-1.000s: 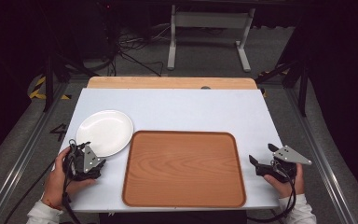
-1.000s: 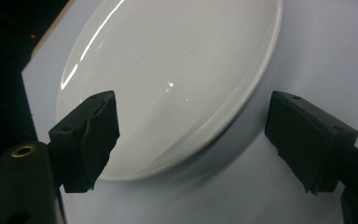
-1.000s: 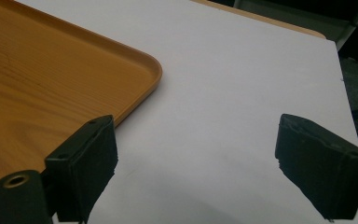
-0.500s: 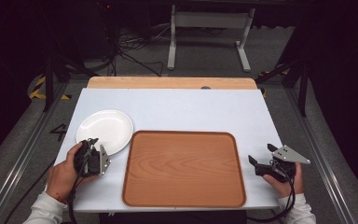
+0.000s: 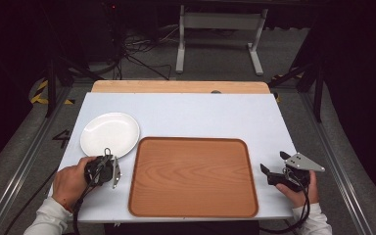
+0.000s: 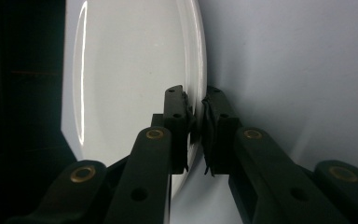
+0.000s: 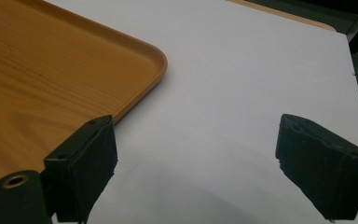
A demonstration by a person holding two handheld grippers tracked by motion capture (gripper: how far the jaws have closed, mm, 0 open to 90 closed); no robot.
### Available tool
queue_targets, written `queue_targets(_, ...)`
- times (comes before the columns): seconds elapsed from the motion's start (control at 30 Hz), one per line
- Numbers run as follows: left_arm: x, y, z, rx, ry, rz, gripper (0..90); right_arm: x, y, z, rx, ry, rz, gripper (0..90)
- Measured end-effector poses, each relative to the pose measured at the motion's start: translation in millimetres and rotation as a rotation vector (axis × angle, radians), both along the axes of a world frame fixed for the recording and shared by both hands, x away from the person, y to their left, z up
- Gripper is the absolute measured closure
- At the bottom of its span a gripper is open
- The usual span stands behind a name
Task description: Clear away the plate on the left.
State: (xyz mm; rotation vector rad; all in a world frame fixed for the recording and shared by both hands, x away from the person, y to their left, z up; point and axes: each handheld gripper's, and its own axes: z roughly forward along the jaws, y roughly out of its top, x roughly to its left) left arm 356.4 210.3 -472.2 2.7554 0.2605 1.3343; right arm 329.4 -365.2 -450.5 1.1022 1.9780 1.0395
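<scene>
The left gripper [image 6: 196, 122] clamps the near rim of the plate [image 5: 109, 133], which sits at the table's [image 5: 200, 115] left, apparently still flat. The right gripper [image 7: 196, 165] rests wide open right of the tray [image 5: 192, 176].

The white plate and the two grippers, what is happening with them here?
A person works with a gripper in each hand. The left gripper has its jaws closed on the rim of the white plate, which lies left of the wooden tray. The right gripper rests open beside the tray, holding nothing.
</scene>
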Motion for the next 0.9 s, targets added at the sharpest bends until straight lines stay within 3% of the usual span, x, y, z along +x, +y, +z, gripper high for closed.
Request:
queue_targets(0.03,0.9,-0.8,0.0,0.023,-0.016,-0.003,83.6,0.0,0.2,0.0,0.0,0.001,0.0,13.2)
queue_targets(0.13,-0.7,-2.2,3.4,0.02,-0.085,-0.008,86.8,0.0,0.7,-0.4,-0.005,0.006,0.002,13.2)
queue_targets(0.27,-1.1,0.5,4.5,-0.005,-0.093,-0.003,87.0,-0.5,-0.4,-0.3,-0.001,0.003,0.0,13.2)
queue_targets(0.5,-2.9,1.5,8.1,-0.003,-0.106,-0.001,86.7,-1.8,-2.3,0.5,0.004,-0.005,-0.006,13.1)
queue_targets(0.73,-10.3,4.2,16.4,-0.054,-0.116,0.001,86.0,-2.1,-3.2,0.9,0.004,-0.008,-0.008,13.1)
queue_targets(0.9,-15.3,2.3,23.5,-0.041,-0.139,-0.006,86.0,-2.0,-3.5,0.8,0.005,-0.007,-0.007,13.2)
